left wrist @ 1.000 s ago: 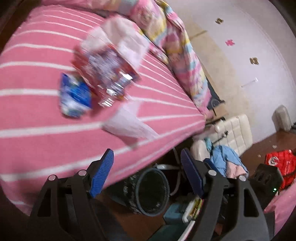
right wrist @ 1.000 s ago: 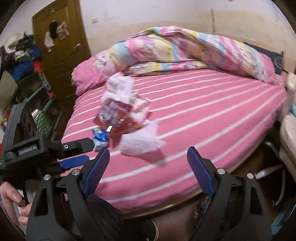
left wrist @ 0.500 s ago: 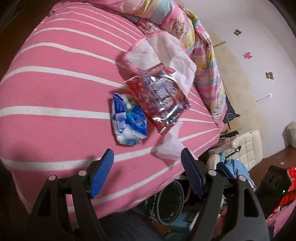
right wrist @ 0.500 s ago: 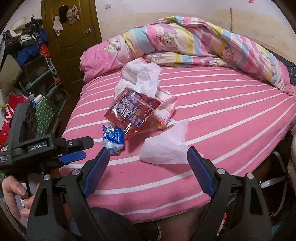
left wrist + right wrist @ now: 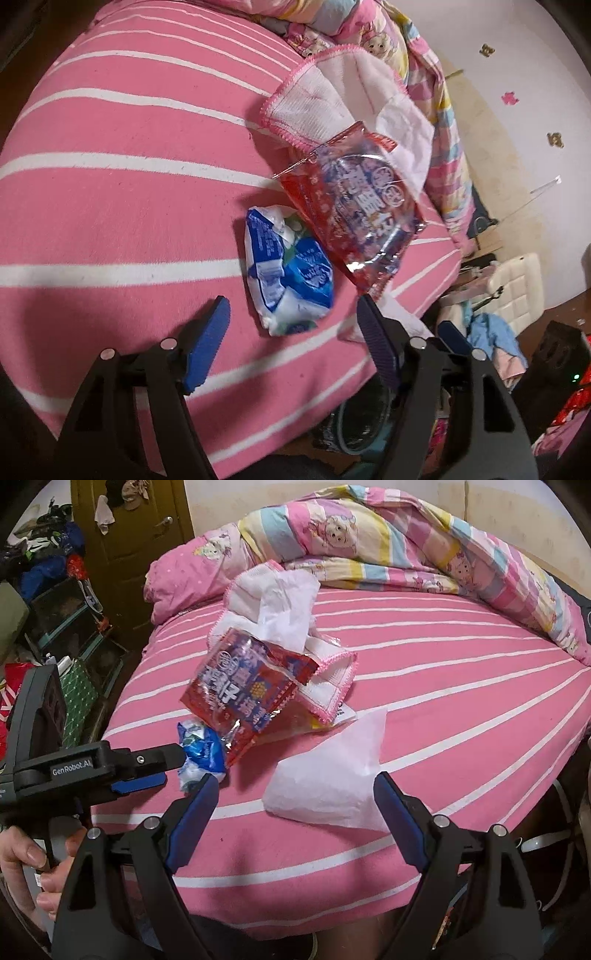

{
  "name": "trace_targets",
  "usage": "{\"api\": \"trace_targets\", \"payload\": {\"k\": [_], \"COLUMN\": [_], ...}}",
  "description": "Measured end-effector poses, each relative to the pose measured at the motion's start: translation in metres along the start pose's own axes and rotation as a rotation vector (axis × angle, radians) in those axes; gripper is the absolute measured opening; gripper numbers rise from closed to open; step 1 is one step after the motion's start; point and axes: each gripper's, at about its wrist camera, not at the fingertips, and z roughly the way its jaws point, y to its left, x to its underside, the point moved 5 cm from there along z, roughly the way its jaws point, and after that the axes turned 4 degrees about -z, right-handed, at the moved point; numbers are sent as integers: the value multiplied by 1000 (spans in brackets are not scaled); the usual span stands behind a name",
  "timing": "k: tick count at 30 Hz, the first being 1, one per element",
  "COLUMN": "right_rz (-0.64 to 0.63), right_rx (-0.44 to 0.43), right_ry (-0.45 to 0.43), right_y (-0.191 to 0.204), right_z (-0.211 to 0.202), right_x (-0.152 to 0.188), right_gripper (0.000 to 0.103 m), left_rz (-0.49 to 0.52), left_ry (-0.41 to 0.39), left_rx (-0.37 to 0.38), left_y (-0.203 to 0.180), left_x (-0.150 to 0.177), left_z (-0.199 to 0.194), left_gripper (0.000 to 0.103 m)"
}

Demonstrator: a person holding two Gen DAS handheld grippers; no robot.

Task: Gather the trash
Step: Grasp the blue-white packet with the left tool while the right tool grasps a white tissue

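Note:
A crumpled blue-and-white wrapper (image 5: 288, 273) lies on the pink striped bed (image 5: 110, 221), with a red snack bag (image 5: 354, 206) overlapping a pink-edged white cloth (image 5: 325, 107) behind it. My left gripper (image 5: 291, 306) hovers just short of the blue wrapper; its jaws are closing, the pads touch nothing, and the wrapper's near end sits between the tips. In the right wrist view my right gripper (image 5: 295, 779) stands open over a flat white tissue (image 5: 328, 771). The left gripper (image 5: 170, 768) reaches in beside the blue wrapper (image 5: 201, 749) and red bag (image 5: 243, 686).
A rumpled striped quilt (image 5: 369, 535) and pink pillow (image 5: 184, 576) fill the bed's far side. A dark bin (image 5: 354, 428) stands on the floor below the bed edge, near a white chair (image 5: 517, 291). A door (image 5: 136, 535) and cluttered shelves (image 5: 55, 602) are at left. A hand (image 5: 22, 856) holds the left gripper's handle.
Both grippers have come closer and lower over the bed. The blue wrapper now sits right at the left gripper's tips, and the white tissue at the right gripper's tips.

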Motion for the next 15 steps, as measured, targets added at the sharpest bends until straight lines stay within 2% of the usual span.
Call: {"api": "trace_targets", "payload": {"k": [8,15], "right_rz": [3,19], "right_rx": [13,38], "right_ry": [36,84], "right_y": [-5,-14], "right_z": [26,51], "right_x": [1,8], "right_gripper": [85,85], "left_rz": [49,99], "left_ry": [-9,-32], "left_rx": [-68,-127], "left_y": [-3,-4], "left_x": [-10,-18], "left_z": [16,26], "left_gripper": [65,51]}}
